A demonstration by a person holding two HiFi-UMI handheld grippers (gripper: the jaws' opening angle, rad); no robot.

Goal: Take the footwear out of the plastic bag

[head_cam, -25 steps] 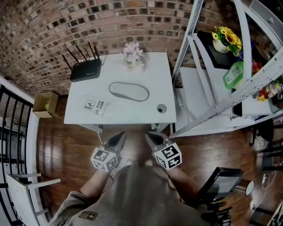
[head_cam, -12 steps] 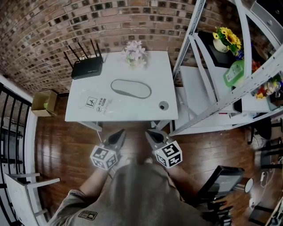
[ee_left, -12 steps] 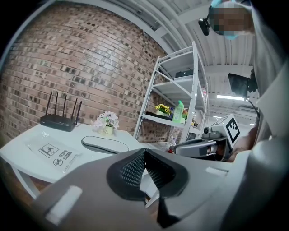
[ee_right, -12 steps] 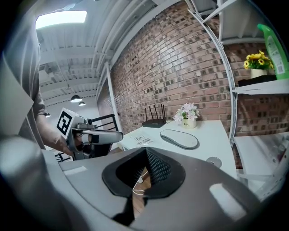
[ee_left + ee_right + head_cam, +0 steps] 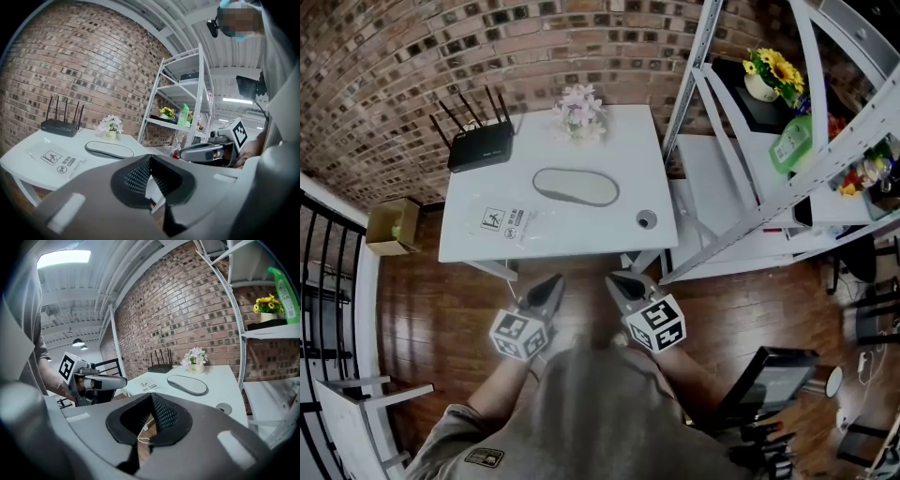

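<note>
I read both jaw pairs as together and empty. The left hand-held gripper and the right hand-held gripper sit side by side at lower centre of the head view, below the front edge of the white counter, clear of it. The grey footwear lies flat at mid-counter. The clear plastic bag lies flat just to its lower left; I cannot tell whether they touch.

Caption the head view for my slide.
Left gripper and right gripper, jaws shut, near a white table holding a grey oval footwear item and clear printed plastic bag.
</note>
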